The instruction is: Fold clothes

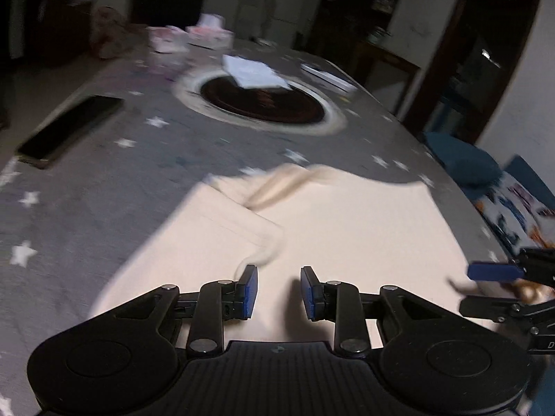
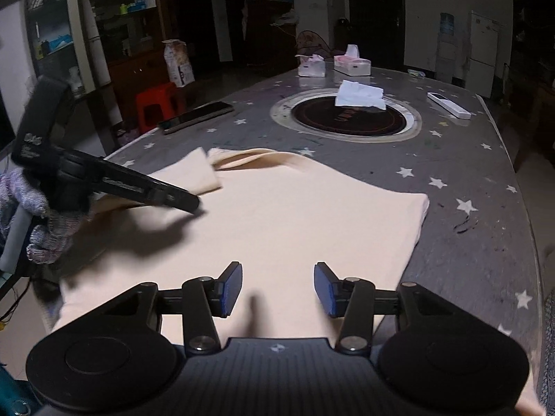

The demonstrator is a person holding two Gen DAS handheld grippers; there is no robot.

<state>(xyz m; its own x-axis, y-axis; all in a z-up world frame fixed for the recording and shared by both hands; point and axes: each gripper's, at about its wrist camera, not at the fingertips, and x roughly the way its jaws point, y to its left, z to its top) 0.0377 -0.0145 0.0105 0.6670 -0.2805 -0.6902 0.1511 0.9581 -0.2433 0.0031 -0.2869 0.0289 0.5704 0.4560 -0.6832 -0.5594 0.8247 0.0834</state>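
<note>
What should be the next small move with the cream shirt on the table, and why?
Probably lower the right gripper onto the near hem of the cream shirt and close on it. Both grippers have open jaws holding nothing; the left gripper hovers over the shirt's left part, where one sleeve is already folded in. The shirt's right edge lies flat on the star-patterned table, not folded.

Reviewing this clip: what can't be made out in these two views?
- Garment near hem: both views, hidden under each tool's body.
- Garment type: its far end lies bunched.
- Left tool tips: right wrist view, seen side-on, gap hidden.
- Right tool: left wrist view, cut off by the right edge.
- Tissue boxes: left wrist view, motion-blurred.
</note>
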